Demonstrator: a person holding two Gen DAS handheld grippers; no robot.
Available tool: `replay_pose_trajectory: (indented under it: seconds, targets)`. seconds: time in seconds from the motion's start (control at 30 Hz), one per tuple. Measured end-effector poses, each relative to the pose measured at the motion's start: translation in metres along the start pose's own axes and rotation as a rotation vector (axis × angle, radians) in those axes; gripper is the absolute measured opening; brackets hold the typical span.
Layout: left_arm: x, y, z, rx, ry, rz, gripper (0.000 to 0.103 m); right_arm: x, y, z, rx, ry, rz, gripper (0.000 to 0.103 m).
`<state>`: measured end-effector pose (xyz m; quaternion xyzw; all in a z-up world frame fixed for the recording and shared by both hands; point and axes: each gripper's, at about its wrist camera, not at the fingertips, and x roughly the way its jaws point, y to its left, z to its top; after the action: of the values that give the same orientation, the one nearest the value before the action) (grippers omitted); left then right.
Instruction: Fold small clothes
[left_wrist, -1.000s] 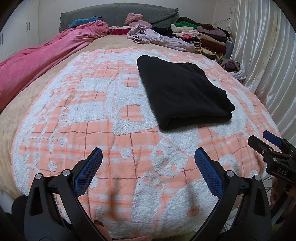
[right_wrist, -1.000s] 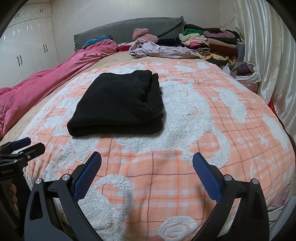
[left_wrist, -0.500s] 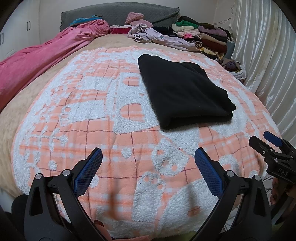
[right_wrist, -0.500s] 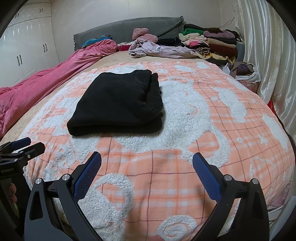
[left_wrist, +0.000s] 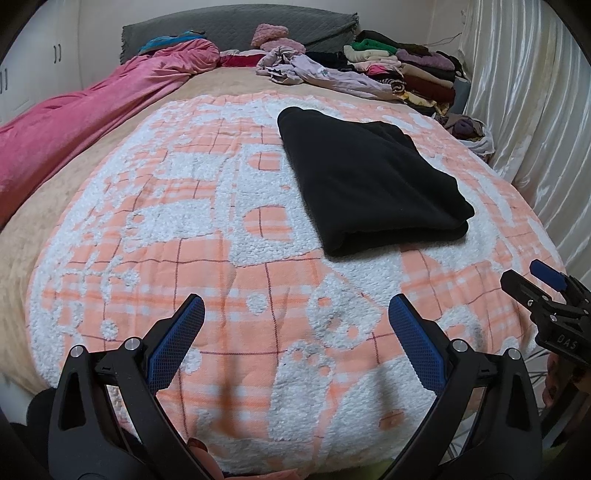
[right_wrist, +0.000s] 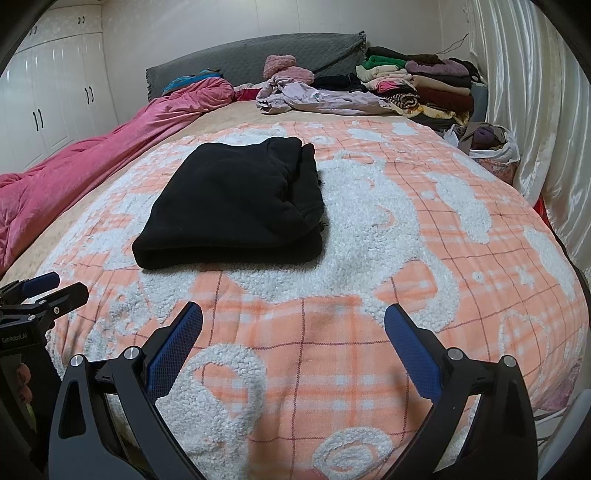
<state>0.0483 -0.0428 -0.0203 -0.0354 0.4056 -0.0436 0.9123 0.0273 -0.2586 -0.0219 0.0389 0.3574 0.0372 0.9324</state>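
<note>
A black garment (left_wrist: 369, 181) (right_wrist: 236, 203) lies folded into a thick rectangle on the orange-and-white plaid blanket (left_wrist: 207, 236) (right_wrist: 406, 229). My left gripper (left_wrist: 295, 314) hovers open over the blanket's near edge, short of the garment and to its left. My right gripper (right_wrist: 293, 317) is open too, near the foot of the bed, with the garment ahead and slightly left. Each gripper shows in the other's view: the right gripper (left_wrist: 543, 284) at the right edge, the left gripper (right_wrist: 48, 288) at the left edge. Nothing sits between either pair of fingers.
A pink quilt (left_wrist: 85, 122) runs along the bed's left side. Loose lilac clothes (right_wrist: 314, 98) and a stack of folded clothes (right_wrist: 424, 81) lie by the grey headboard (right_wrist: 258, 59). A bag of clothes (right_wrist: 487, 144) and white curtains (right_wrist: 535, 110) stand on the right.
Both views have shifted only slightly; the garment lies unmoved and both grippers stay open.
</note>
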Motion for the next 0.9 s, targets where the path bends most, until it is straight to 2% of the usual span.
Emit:
replay_pose_trajectory:
  seconds: [0.6, 0.73, 0.8, 0.9]
  targets:
    - [0.004, 0.008, -0.001, -0.003, 0.012, 0.018, 0.093, 0.004, -0.009, -0.004, 0.019, 0.016, -0.036, 0.098]
    - [0.006, 0.011, -0.001, -0.008, 0.024, 0.024, 0.093, 0.002, -0.024, -0.005, 0.062, 0.011, -0.078, 0.098]
    - [0.010, 0.015, 0.000, -0.012, 0.033, 0.038, 0.093, 0.000, -0.043, -0.008, 0.127, 0.014, -0.118, 0.098]
    - [0.017, 0.039, 0.001, -0.067, 0.049, 0.027, 0.093, -0.012, -0.087, -0.020, 0.241, 0.008, -0.245, 0.098]
